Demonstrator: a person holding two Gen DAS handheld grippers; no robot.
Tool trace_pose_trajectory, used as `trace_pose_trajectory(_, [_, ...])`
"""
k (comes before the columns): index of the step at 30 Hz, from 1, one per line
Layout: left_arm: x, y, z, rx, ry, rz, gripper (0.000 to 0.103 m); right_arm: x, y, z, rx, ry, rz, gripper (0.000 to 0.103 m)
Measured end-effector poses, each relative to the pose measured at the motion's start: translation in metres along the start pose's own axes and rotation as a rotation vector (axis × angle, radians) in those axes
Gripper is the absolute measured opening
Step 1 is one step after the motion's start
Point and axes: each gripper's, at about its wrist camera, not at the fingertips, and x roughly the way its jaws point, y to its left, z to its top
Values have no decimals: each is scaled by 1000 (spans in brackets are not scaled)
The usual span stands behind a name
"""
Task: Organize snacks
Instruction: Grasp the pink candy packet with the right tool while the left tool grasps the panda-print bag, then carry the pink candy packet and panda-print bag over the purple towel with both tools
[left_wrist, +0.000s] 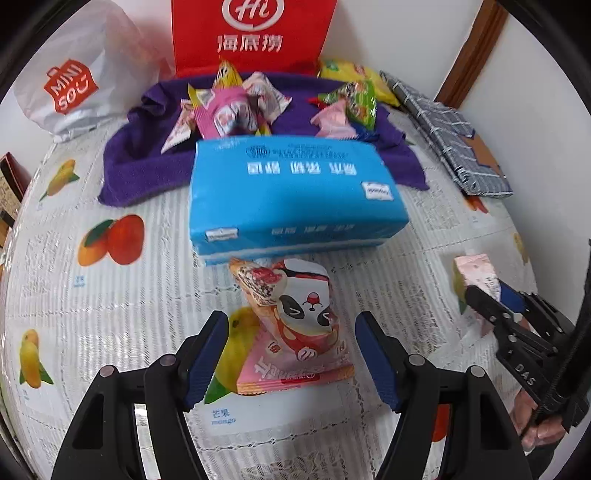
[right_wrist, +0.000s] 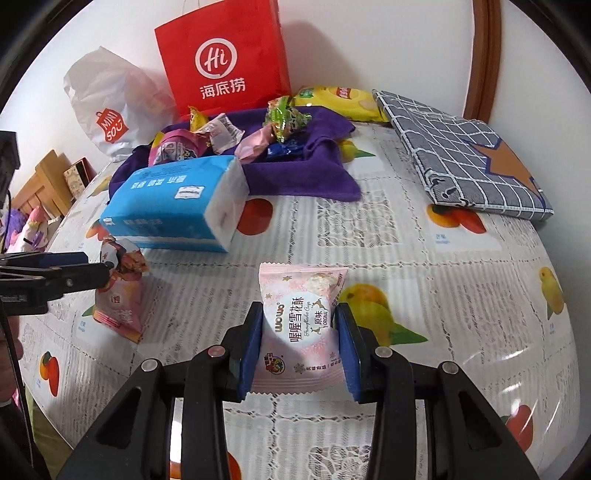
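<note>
My left gripper (left_wrist: 291, 354) is open, its blue pads on either side of a pink panda snack packet (left_wrist: 295, 332) lying on the tablecloth; the pads stand apart from it. The packet also shows in the right wrist view (right_wrist: 120, 295). My right gripper (right_wrist: 300, 347) is shut on a pale pink snowflake-crisp packet (right_wrist: 301, 325), also seen in the left wrist view (left_wrist: 476, 280). Several more wrapped snacks (left_wrist: 236, 107) lie on a purple towel (left_wrist: 140, 166) at the back.
A blue tissue pack (left_wrist: 291, 195) lies between the grippers and the towel. A red paper bag (left_wrist: 255, 33) and a white Miniso bag (left_wrist: 74, 81) stand at the wall. A checked grey pouch (right_wrist: 469, 155) lies at the right. A yellow chip bag (right_wrist: 340, 99) sits behind the towel.
</note>
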Motion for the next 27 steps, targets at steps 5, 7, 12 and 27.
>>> trace_pose_trajectory(5, [16,2,1,-12,23,6,70,5,-6,-1,16,11,9,39])
trace_pose_trajectory(7, [21,3,2,-16,28,5,70,9,-6,0,15,19,7,39])
trace_pose_trajectory(12, [33,3,6,-6,39,7,69,14,-5,6,11,28,-4,39])
trace_pose_trajectory(27, [25,19,4,40,8,-84,43,18,16,24,16,46,-7,39])
